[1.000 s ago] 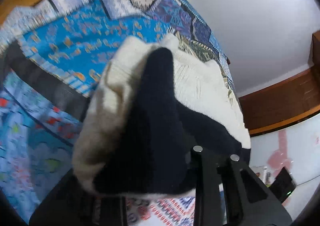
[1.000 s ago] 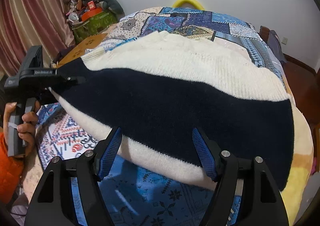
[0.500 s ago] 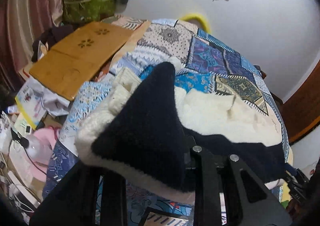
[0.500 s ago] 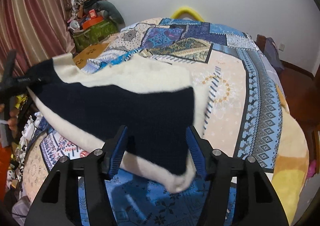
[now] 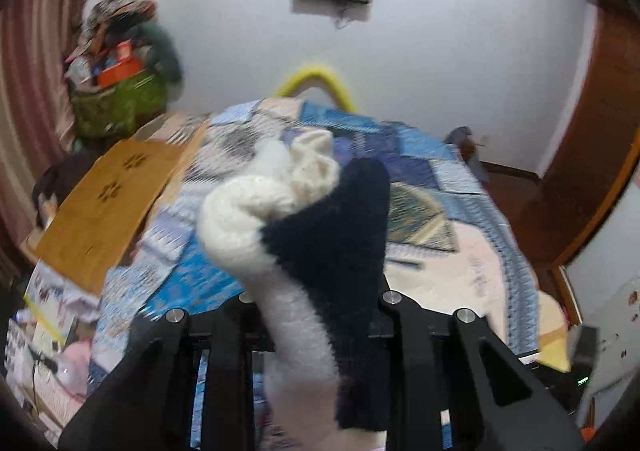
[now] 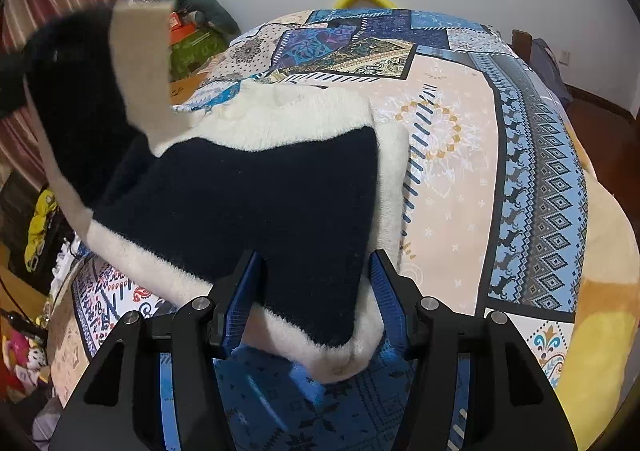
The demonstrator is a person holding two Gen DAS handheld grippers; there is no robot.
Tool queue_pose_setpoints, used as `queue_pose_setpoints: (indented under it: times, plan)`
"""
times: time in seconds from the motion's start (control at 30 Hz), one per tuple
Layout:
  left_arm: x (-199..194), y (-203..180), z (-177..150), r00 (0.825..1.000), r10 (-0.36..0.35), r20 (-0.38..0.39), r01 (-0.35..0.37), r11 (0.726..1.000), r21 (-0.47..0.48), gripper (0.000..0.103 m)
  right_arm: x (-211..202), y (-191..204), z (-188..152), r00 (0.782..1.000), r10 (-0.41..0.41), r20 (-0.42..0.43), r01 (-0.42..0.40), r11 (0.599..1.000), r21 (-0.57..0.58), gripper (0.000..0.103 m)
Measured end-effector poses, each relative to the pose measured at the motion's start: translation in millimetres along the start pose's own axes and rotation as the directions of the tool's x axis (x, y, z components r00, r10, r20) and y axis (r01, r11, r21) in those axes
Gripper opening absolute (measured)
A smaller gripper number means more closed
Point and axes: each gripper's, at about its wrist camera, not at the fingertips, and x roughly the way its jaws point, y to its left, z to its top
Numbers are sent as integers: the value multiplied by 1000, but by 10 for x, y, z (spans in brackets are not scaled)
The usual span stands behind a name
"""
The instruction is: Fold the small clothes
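Observation:
A cream knit sweater (image 6: 240, 191) with a broad navy band lies partly on the patchwork quilt (image 6: 460, 131) of the bed. My right gripper (image 6: 314, 287) is low at the near edge, its blue pads (image 6: 244, 291) shut on the sweater's bunched hem. The sweater's left end rises off the bed toward the upper left of the right wrist view. In the left wrist view that end (image 5: 328, 235) drapes over my left gripper (image 5: 316, 303), whose jaws are closing tighter on the cloth. The knit hides its fingertips.
A wooden board (image 5: 108, 211) leans at the bed's left side. Behind it stands a green basket (image 5: 112, 107) piled with things, and clutter covers the floor at the left. A yellow hoop (image 5: 316, 79) shows behind the bed. Dark wooden furniture (image 5: 592, 171) stands at the right.
The left gripper has risen and rolled, lifting its end of the sweater off the bed. The right jaws have narrowed onto the hem, and the spread sweater has gathered toward the left.

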Motion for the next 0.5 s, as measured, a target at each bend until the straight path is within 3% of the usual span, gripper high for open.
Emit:
queue_pose_setpoints:
  times: [0.13,0.27,0.5]
  plan:
    - [29,-462,63,998,-68,-5,68,997,43,24,8,-28,-10,1000,14,-1,-14,1000,8,52]
    - [130,-826,-74,995,-95,-41,98,990,100,24,6,-49,-8,1000,25,-1,-25,1000,12,52]
    - [364,-1204,-511,968,-148,-204,189,962,198,27,-58,-91,-4,999,53,0,-53,998,24,52]
